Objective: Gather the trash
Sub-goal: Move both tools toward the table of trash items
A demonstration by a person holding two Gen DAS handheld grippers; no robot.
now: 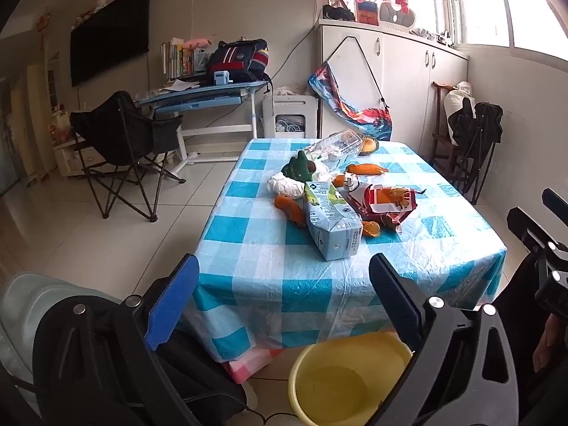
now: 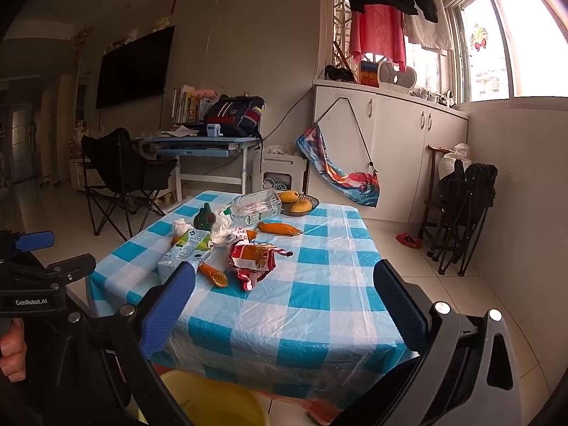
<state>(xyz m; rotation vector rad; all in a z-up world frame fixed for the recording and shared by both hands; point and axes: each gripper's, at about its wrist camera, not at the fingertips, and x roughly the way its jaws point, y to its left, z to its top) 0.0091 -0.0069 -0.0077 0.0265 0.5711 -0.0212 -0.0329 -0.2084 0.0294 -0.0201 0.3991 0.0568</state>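
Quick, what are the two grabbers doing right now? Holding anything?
Left gripper: open, holding nothing, in front of the table.
Right gripper: open, holding nothing, also short of the table.

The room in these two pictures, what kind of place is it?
Most likely a living room in a lived-in home. A wall television hangs beside a study desk piled with books and a backpack, laundry dries at the window, and a checked tablecloth covers the table.
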